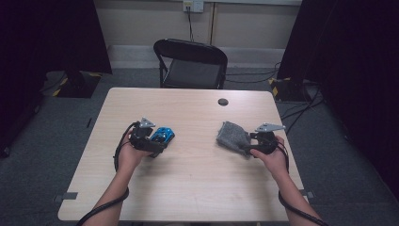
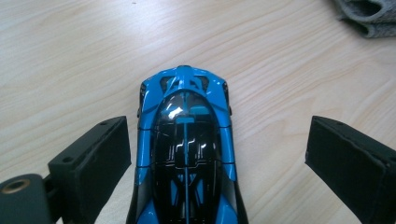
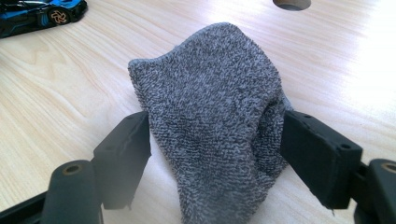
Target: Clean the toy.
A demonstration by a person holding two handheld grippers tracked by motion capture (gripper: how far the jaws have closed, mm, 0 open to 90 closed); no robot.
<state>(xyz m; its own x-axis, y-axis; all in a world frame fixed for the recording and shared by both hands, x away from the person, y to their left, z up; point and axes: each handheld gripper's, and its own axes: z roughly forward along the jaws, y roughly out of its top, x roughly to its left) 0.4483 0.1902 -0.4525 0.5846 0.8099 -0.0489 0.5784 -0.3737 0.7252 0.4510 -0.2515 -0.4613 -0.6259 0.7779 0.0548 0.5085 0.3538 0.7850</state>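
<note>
Left tongs [image 2: 217,154] standing wide around the blue toy car [image 2: 187,154], pads clear. Right tongs [image 3: 217,154] touching the grey cloth [image 3: 215,126], right of the car. Withdraw straight back, avoid snagging.

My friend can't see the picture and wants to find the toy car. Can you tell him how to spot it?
Start at the pale wooden table in front of the black folding chair. On its left half lies the toy car, between the open jaws of the left gripper, not pinched. It is shiny blue and black; its only neighbour is a fuzzy grey cloth to the right.
</note>
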